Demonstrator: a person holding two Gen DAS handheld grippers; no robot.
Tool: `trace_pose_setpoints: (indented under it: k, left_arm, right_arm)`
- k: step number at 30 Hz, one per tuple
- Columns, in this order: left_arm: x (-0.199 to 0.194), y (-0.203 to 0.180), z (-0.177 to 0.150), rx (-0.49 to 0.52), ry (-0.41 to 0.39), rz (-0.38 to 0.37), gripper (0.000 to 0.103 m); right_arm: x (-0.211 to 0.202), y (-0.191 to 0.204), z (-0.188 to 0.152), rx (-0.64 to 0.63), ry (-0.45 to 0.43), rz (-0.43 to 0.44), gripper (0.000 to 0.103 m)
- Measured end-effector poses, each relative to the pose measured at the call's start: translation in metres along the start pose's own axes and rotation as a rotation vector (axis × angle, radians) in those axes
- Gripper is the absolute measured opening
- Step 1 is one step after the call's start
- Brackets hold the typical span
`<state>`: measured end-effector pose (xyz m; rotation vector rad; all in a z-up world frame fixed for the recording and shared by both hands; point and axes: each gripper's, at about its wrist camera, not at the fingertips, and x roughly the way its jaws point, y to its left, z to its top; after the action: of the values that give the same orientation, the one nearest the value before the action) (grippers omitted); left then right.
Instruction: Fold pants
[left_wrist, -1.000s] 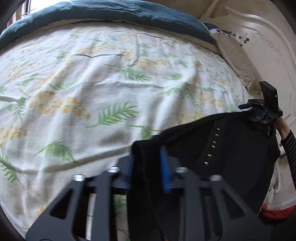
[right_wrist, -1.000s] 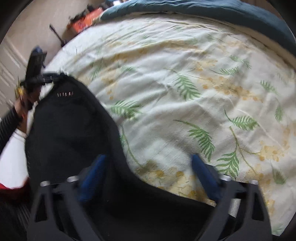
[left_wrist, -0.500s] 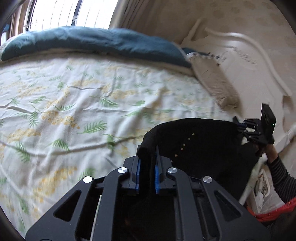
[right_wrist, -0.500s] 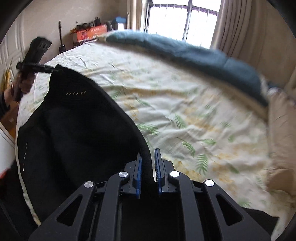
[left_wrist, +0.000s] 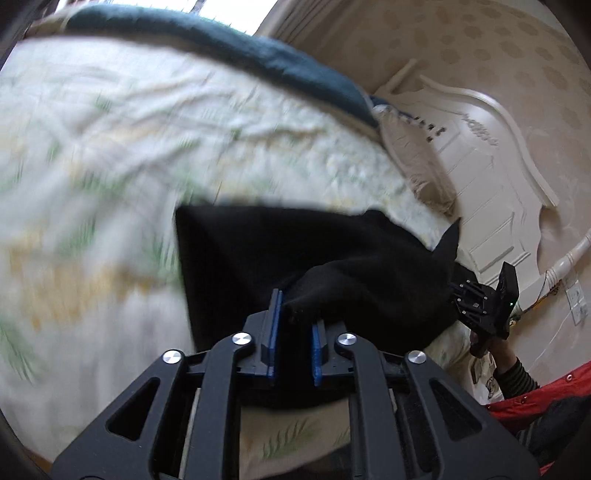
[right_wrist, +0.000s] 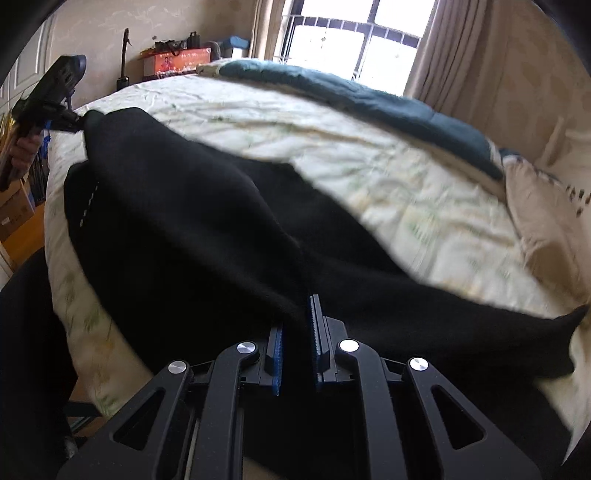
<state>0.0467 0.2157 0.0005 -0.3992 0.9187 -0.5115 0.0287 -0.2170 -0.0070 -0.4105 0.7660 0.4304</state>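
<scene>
The black pants (left_wrist: 280, 247) hang stretched between my two grippers above the leaf-print bedsheet (left_wrist: 92, 166). My left gripper (left_wrist: 293, 317) is shut on one top corner of the fabric. My right gripper (right_wrist: 300, 321) is shut on the other corner, and the cloth (right_wrist: 192, 221) drapes down onto the bed. In the left wrist view the right gripper (left_wrist: 480, 306) holds the far edge. In the right wrist view the left gripper (right_wrist: 48, 107) holds the far corner. A row of small studs (right_wrist: 88, 206) shows on the pants.
A dark teal blanket (right_wrist: 369, 99) lies along the far side of the bed. A beige pillow (right_wrist: 546, 218) rests by the white headboard (left_wrist: 480, 155). A window (right_wrist: 354, 40), boxes and clutter (right_wrist: 177, 59) stand beyond the bed. My red-sleeved arm (left_wrist: 524, 384) is at the bed edge.
Both grippers closed on the pants' top edge, then lifted and pulled apart. The fabric now hangs spread out and is swinging over the bed.
</scene>
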Motion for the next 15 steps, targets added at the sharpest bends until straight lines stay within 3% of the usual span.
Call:
trace_pose_setpoints:
  k: [3,5,7,10,15]
  left_arm:
    - [0.003,0.012,-0.02,-0.052,0.016,0.035,0.028]
    - [-0.01,0.022,-0.034,-0.108,-0.019,0.019,0.03]
    - [-0.027,0.028,-0.045,-0.163,-0.056,0.022,0.04]
    - [-0.041,0.024,-0.056,-0.231,-0.109,-0.017,0.042]
    - [-0.029,-0.009,-0.059,-0.261,-0.162,-0.035,0.045]
  right_arm:
    - [-0.007,0.005,-0.007,0.027,-0.002,-0.033,0.028]
    - [-0.018,0.002,-0.012,0.09,-0.009,-0.013,0.058]
    - [-0.029,-0.003,-0.018,0.163,-0.015,0.019,0.069]
    - [-0.04,-0.022,-0.032,0.395,-0.027,0.127,0.07]
    - [-0.033,-0.054,-0.06,0.892,-0.116,0.466,0.07]
